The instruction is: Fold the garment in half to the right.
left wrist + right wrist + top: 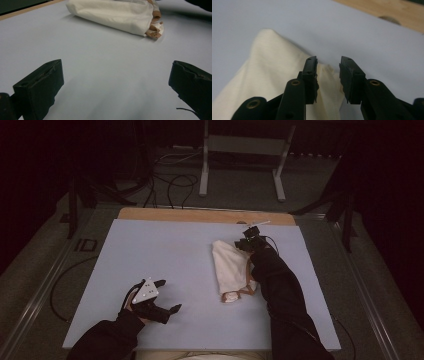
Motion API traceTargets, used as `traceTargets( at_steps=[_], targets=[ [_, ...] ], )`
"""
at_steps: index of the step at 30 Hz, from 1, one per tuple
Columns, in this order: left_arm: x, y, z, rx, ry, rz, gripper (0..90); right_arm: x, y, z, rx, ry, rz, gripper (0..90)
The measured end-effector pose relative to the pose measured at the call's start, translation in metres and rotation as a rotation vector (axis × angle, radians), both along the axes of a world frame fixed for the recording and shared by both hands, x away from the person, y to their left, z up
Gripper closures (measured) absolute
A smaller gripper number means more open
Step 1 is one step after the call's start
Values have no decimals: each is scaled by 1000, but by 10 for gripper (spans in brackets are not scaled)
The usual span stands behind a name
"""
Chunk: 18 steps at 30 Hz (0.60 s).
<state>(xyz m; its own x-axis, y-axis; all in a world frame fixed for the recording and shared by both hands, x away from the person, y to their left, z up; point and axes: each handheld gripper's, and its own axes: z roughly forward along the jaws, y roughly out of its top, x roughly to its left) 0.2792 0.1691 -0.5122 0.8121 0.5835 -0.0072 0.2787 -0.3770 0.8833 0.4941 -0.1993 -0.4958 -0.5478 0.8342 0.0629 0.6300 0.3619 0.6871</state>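
Note:
A folded cream-white cloth (231, 265) lies right of centre on the pale blue table (165, 250), with brown trim (231, 296) poking out at its near end. My right gripper (241, 245) is at the cloth's far end. In the right gripper view its jaws (328, 62) stand a little apart, with a raised edge of the cloth (269, 70) in the gap and no pad pressing on it. My left gripper (168, 296) rests at the near left, open wide and empty. In the left gripper view (117, 72) the cloth (112, 15) and its trim (153, 30) lie well ahead of it.
A wooden strip (200, 215) runs along the table's far edge. Beyond it, a grey metal stand (240, 150) and loose cables (170, 185) sit on the dark floor. Bare blue surface spreads across the table's left half and middle.

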Motion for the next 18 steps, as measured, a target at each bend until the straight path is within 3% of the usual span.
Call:
traceTargets(
  at_steps=[2, 6, 7, 10, 12, 18],
  targets=[
    [0, 0, 0, -2, -1, -2, 11, 3, 2, -4, -3, 13, 3, 692],
    [0, 0, 0, -5, 4, -3, 11, 4, 4, -10, -46, 20, 13, 861],
    [0, 0, 0, -5, 4, -3, 11, 4, 4, -10, -46, 20, 13, 861],
    [0, 0, 0, -5, 3, -4, 11, -2, 2, -2, -45, -42, -4, 897],
    [0, 0, 0, -5, 2, -4, 11, -4, -1, 3, -21, -60, -11, 898],
    [0, -1, -1, -3, 3, -4, 11, -8, -12, 13, -12, -114, -52, 898]
  ],
)
